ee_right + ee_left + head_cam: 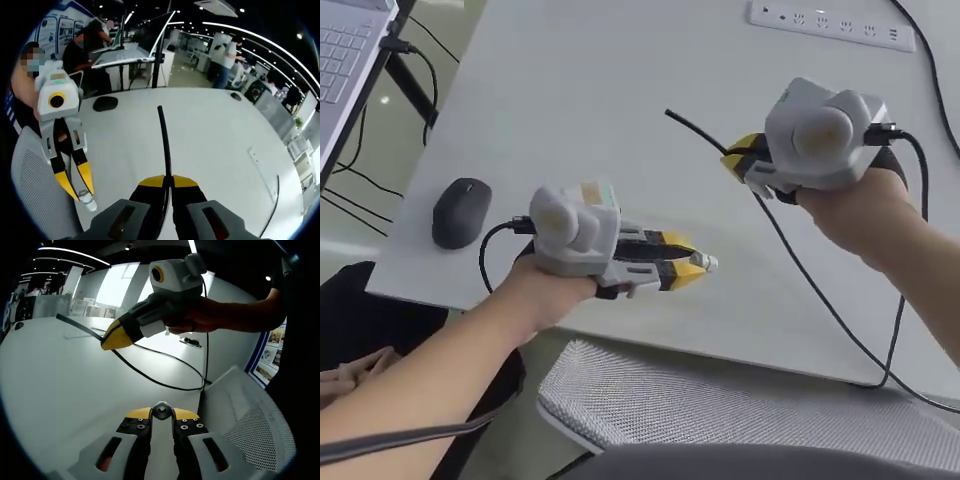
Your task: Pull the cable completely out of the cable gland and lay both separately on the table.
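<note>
Separately, left hand-held gripper [696, 264] pinches the cable gland [161, 410]; right hand-held gripper [168, 179] clamps the cable [164, 135], both above the bench [580, 90].

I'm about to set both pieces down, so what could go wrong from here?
The cable gland in the left gripper hangs near the table edge; released there, it might roll off. The cable in the right gripper trails over that edge, so its hanging length could drag it off.
</note>
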A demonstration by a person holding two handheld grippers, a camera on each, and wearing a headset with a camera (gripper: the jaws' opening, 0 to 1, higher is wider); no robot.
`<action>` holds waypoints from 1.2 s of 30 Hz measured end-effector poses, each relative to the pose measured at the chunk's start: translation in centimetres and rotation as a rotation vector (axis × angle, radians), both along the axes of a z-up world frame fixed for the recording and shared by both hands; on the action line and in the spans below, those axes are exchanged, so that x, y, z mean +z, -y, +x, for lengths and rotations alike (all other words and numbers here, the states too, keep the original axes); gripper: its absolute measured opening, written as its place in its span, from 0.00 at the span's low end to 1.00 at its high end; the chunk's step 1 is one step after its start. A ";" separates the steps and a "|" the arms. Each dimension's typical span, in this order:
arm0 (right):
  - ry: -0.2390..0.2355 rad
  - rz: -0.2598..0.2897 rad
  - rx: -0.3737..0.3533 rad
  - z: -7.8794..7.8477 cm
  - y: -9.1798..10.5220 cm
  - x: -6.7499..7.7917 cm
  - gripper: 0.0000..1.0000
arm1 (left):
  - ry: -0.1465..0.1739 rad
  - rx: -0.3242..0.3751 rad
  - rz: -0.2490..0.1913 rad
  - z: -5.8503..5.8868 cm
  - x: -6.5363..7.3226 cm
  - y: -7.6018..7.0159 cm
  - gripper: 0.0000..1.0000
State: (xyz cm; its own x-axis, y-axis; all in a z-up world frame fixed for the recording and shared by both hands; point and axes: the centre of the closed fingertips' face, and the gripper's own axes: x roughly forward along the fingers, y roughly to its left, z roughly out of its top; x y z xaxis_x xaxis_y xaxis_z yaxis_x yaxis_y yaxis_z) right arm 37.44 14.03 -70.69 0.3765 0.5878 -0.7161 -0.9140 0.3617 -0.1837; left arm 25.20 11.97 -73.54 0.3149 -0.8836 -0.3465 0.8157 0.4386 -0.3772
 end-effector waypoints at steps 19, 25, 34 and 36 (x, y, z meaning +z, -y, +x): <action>-0.050 -0.099 0.181 -1.9 -6.6 -5.6 0.00 | -0.063 -0.012 0.045 0.6 -4.7 -0.9 0.15; -0.074 -0.136 0.243 -2.7 -7.4 -7.9 0.00 | -0.079 -0.010 0.055 0.4 -5.7 -1.0 0.15; -0.111 -0.121 0.236 -3.1 -7.8 -9.6 0.00 | -0.092 -0.006 0.080 0.6 -6.7 -1.4 0.16; -0.118 -0.122 0.233 -3.1 -7.9 -9.7 0.00 | -0.089 -0.002 0.081 0.8 -6.7 -1.5 0.16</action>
